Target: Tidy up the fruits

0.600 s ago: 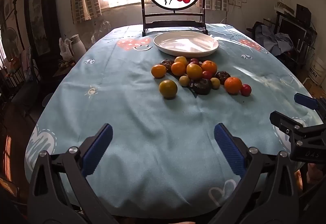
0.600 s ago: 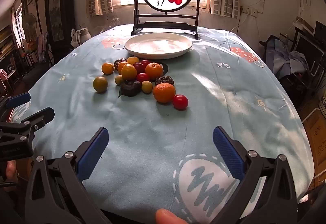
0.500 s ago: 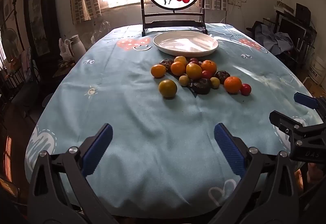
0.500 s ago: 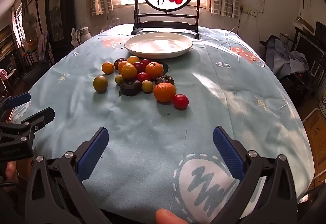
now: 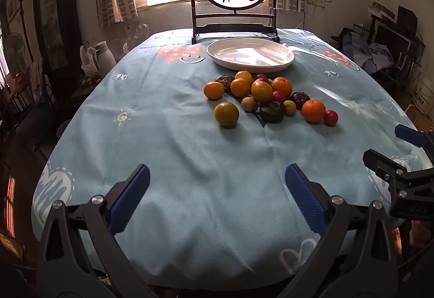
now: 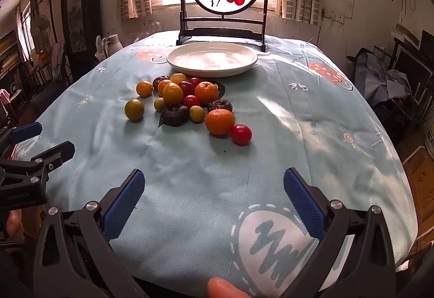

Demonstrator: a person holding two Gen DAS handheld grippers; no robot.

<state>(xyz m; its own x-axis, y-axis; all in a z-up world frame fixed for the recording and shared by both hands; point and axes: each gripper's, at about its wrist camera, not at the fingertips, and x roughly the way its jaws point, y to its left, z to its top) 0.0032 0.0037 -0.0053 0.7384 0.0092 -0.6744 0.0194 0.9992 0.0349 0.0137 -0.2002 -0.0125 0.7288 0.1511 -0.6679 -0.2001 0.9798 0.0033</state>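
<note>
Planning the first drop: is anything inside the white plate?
Nothing: the plate holds only reflected window light. All the fruit lies on the cloth in front. The cloth under the plate is hidden.

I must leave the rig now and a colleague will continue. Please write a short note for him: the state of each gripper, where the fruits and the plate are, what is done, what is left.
Left gripper: open, holding nothing, hovering over the near part of the tablecloth.
Right gripper: open, holding nothing, also over the near edge.
Fruits: all in one cluster on the cloth, just in front of the white plate. A red fruit and an orange lie nearest the right gripper; a yellow-green fruit sits nearest the left.
Done: nothing; the plate holds no fruit.
Left: every fruit remains to be organized.
</note>
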